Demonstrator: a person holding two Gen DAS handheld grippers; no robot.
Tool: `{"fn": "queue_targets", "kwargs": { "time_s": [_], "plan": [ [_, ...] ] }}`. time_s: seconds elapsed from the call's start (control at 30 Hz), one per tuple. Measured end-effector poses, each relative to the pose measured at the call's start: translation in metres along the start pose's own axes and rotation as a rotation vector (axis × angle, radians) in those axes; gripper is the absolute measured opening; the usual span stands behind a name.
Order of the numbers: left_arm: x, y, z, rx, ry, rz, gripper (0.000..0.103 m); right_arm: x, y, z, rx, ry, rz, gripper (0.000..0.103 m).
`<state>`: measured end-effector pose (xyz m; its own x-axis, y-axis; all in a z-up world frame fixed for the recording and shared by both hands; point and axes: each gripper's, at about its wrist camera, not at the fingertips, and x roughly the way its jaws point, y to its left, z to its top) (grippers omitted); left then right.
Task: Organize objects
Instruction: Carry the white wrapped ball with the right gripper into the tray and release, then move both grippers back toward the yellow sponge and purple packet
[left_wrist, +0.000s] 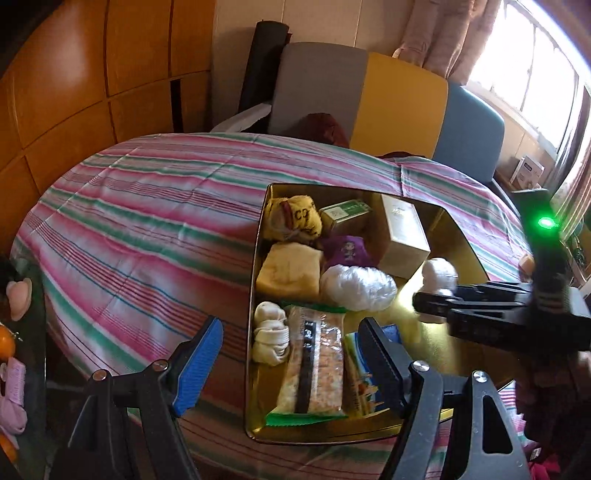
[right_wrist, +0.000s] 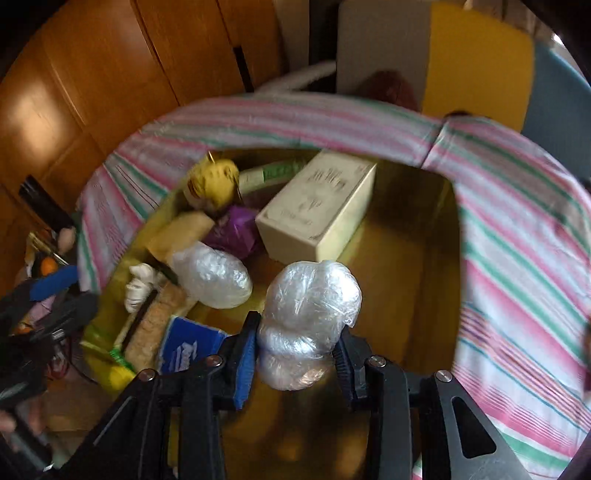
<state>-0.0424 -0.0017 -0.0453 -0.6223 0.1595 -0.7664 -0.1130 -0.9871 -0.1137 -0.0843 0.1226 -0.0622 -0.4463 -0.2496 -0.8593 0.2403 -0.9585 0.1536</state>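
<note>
A gold tray (left_wrist: 460, 230) lies on a striped cloth and holds several items: a snack pack (left_wrist: 314, 365), a cream box (left_wrist: 404, 236), a white plastic-wrapped bundle (left_wrist: 356, 286) and rolled socks (left_wrist: 269, 332). My left gripper (left_wrist: 291, 360) is open and empty above the tray's near left edge. My right gripper (right_wrist: 295, 352) is shut on a second plastic-wrapped white bundle (right_wrist: 310, 317) and holds it above the tray's bare right half (right_wrist: 406, 280). The right gripper (left_wrist: 428, 299) shows in the left wrist view with that bundle (left_wrist: 439, 275).
The striped cloth (left_wrist: 147, 229) covers the table. A grey, yellow and blue sofa (left_wrist: 399, 107) stands behind it. Small toys (left_wrist: 16, 299) lie at the far left. A blue tissue pack (right_wrist: 192, 345) lies in the tray's near part.
</note>
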Motion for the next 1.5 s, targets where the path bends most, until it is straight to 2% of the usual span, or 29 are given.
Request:
{"fn": "queue_targets", "kwargs": {
  "time_s": [0.13,0.17,0.23,0.3,0.33,0.5,0.67,0.83,1.2,1.5],
  "plan": [
    [0.002,0.002,-0.001,-0.003,0.005,0.001,0.076,0.023,0.005,0.004,0.022,0.034,0.025,0.044],
    [0.003,0.001,-0.001,0.001,0.003,0.004,0.076,0.024,0.005,0.004,0.026,0.035,0.020,0.049],
    [0.003,-0.001,-0.001,0.006,0.004,0.006,0.076,0.020,0.005,0.004,0.033,0.016,0.031,0.051],
    [0.002,-0.004,-0.001,0.014,0.003,0.005,0.077,0.012,0.003,0.003,0.038,-0.009,0.035,0.062],
    [0.001,-0.006,-0.001,0.021,-0.001,0.006,0.077,0.007,0.002,0.002,0.044,-0.021,0.039,0.064],
    [-0.007,-0.017,0.002,0.057,-0.017,0.012,0.077,-0.024,-0.010,-0.005,0.079,-0.088,0.048,0.072],
    [-0.014,-0.033,0.004,0.104,-0.029,0.000,0.077,-0.058,-0.030,-0.022,0.114,-0.150,0.015,0.074],
    [-0.018,-0.051,0.003,0.151,-0.032,-0.018,0.078,-0.085,-0.063,-0.040,0.167,-0.189,-0.046,0.077],
    [-0.021,-0.104,0.006,0.265,-0.031,-0.080,0.077,-0.129,-0.163,-0.086,0.340,-0.221,-0.192,0.080],
    [-0.017,-0.167,0.012,0.378,-0.025,-0.152,0.077,-0.150,-0.261,-0.127,0.539,-0.238,-0.369,0.082]
  ]
}}
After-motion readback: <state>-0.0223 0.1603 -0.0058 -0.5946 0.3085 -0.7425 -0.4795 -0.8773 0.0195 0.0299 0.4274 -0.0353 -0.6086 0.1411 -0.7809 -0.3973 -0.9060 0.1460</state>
